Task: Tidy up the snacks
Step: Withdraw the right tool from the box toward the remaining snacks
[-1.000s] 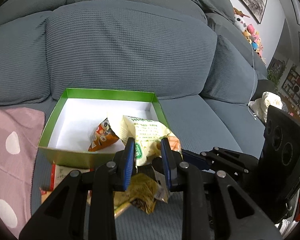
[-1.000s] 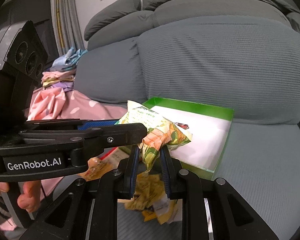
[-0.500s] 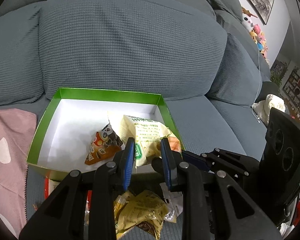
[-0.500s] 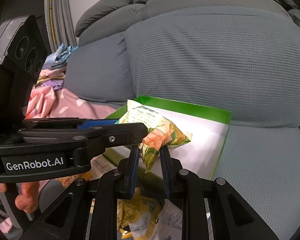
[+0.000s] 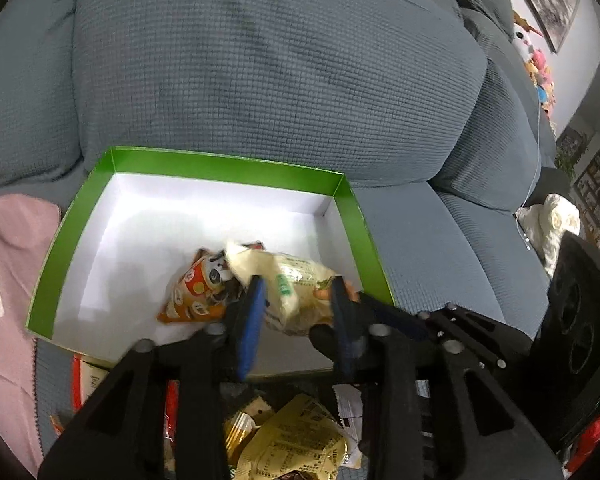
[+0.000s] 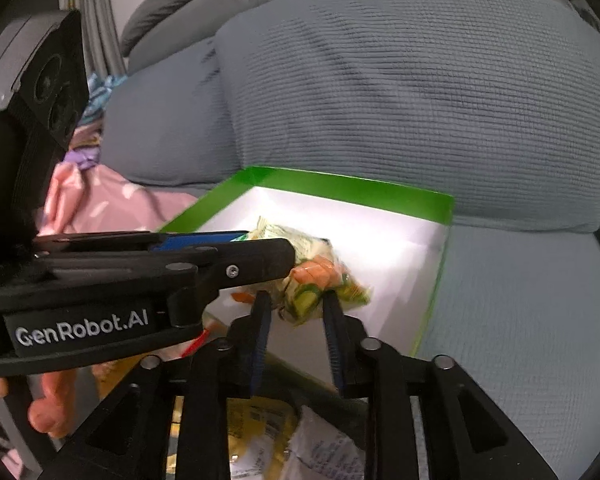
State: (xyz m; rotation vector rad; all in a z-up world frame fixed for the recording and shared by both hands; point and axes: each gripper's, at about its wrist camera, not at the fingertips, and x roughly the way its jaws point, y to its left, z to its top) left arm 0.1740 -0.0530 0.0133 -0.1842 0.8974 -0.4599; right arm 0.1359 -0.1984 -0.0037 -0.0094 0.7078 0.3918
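A pale yellow-green snack packet hangs over the near right part of the green box, white inside. My left gripper is shut on it from one side, and my right gripper is shut on its other end. An orange snack packet lies inside the box beside it. The box also shows in the right wrist view.
The box sits on a grey sofa seat against the back cushions. Loose yellow snack packets and a red packet lie in front of the box. A pink spotted blanket lies to the left.
Both grippers have moved forward and down with the shared packet, from in front of the box's near wall to over its inside. The loose packets have dropped lower in view.
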